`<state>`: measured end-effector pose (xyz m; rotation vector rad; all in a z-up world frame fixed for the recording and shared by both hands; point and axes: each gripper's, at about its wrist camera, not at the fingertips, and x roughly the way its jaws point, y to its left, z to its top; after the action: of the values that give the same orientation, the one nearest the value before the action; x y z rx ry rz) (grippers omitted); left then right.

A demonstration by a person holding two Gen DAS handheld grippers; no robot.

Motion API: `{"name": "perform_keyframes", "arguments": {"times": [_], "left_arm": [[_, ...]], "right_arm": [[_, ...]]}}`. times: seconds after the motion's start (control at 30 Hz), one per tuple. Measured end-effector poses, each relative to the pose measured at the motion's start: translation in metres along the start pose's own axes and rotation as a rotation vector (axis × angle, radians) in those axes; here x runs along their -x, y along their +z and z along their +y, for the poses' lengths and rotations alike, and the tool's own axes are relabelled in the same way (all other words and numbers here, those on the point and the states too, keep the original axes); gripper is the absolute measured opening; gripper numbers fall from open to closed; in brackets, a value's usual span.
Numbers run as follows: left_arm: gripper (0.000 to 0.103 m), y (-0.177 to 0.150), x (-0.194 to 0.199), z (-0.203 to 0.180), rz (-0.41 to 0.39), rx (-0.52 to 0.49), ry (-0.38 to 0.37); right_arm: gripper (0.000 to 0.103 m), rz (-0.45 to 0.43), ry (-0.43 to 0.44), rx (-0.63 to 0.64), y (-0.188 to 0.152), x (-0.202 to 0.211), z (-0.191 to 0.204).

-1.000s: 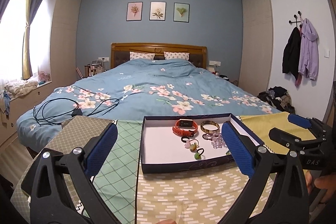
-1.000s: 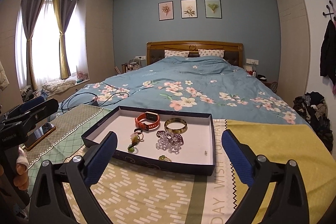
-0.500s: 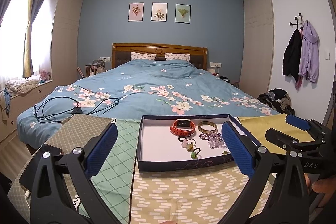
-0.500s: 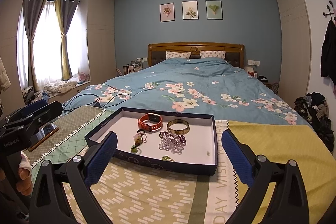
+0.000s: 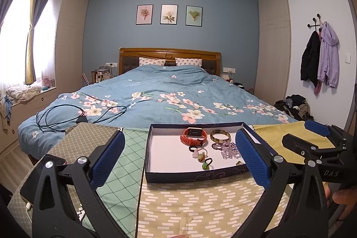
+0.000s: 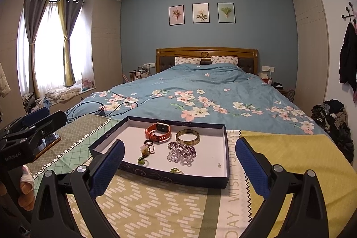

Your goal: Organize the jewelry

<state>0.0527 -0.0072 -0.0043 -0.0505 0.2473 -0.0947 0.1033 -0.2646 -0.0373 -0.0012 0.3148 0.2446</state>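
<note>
Jewelry point(image 6: 181, 152) lies loose in the shallow box point(image 6: 225, 157) mid-tabletop, both claws, left claw point(image 5: 179, 156) and right claw point(image 6: 179, 162), spread apart and empty; lower one slowly onto a single piece, clear of neighbours.

Even, soft room light. Daylight blows out the sheer-curtained window point(image 6: 48, 48) at left; bright ceiling glare at top centre. Faint shadows under the shallow navy cardboard tray point(image 6: 225, 150). Heavy fisheye bending, dark corner vignetting. Focus sharp throughout.
</note>
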Motion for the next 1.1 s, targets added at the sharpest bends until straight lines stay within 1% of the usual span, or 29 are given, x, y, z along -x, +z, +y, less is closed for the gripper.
{"name": "perform_keyframes", "arguments": {"times": [1.1], "left_arm": [[0.097,-0.0031,-0.0049,-0.0016,0.012,0.004,-0.012]], "right_arm": [[0.096,-0.016,-0.015,-0.006,-0.0008,-0.0005,-0.0035]]}}
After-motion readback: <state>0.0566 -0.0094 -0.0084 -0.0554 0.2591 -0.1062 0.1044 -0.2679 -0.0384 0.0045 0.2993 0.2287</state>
